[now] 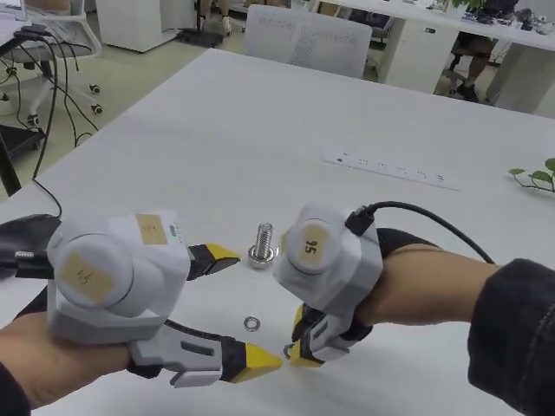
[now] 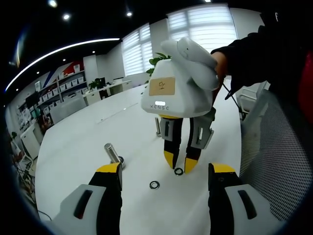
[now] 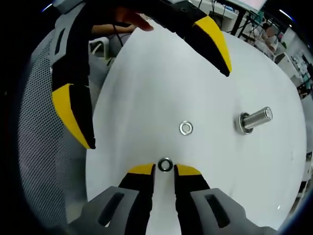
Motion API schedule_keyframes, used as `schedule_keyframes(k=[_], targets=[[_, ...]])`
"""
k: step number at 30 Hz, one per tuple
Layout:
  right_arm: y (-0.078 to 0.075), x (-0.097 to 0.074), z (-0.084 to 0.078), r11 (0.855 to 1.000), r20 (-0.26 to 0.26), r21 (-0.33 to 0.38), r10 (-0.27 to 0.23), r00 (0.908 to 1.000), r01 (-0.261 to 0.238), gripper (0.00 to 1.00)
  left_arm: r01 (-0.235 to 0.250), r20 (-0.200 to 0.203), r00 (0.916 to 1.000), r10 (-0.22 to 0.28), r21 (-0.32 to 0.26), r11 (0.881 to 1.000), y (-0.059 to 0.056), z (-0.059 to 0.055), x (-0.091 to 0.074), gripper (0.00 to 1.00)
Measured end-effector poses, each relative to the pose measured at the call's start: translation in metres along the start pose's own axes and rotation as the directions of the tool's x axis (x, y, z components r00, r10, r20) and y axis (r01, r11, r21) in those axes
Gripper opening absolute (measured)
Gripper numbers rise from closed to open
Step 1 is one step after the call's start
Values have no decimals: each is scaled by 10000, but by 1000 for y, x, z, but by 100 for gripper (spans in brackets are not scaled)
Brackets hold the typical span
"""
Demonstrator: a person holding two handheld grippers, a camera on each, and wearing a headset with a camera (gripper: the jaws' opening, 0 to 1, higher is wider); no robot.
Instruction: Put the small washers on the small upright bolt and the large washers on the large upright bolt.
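R hand-held gripper [image 3: 165, 170]: mine, jaws a narrow gap apart, tips on either side of a washer [image 3: 165, 164] flat on the desk [image 1: 260, 130]; lower centre of R gripper view. No firm pinch seen yet.
L hand-held gripper [image 1: 241, 306]: jaws spread wide, nothing in them; lower left of head view.
Task bits: 2nd washer [image 3: 186, 128] loose on the desk, centre of R gripper view. Upright bolt [image 3: 254, 119] at right of that frame, w/ a ring at its base.
Washer size: can't tell small vs large from here; the 2 look alike.
Doing it well: I'd keep tips low & square to the desk, close slowly on the rim so the washer doesn't skate, and lift level. Check hole vs bolt thread before lowering it on, and keep the L clear.
Writing: "15" on a tan sticker [image 1: 310, 244] atop the R gripper. Other stickers & small print: unreadable.
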State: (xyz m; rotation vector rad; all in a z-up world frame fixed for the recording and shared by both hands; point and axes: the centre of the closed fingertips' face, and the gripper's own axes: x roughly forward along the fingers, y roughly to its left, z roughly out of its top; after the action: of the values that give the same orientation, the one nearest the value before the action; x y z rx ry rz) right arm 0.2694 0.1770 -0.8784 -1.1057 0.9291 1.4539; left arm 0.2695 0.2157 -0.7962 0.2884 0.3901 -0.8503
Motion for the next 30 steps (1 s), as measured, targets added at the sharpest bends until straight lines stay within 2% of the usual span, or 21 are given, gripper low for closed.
schedule_keyframes(k=[15, 30], targets=[[1, 2, 0, 9997, -207, -232, -81, 9998, 76, 17, -55, 29, 10000, 55, -37, 10000, -1, 0, -3, 71], [5, 1, 0, 9997, -135, -247, -2, 9999, -1, 18, -31, 22, 10000, 31, -17, 10000, -4, 1, -4, 71]])
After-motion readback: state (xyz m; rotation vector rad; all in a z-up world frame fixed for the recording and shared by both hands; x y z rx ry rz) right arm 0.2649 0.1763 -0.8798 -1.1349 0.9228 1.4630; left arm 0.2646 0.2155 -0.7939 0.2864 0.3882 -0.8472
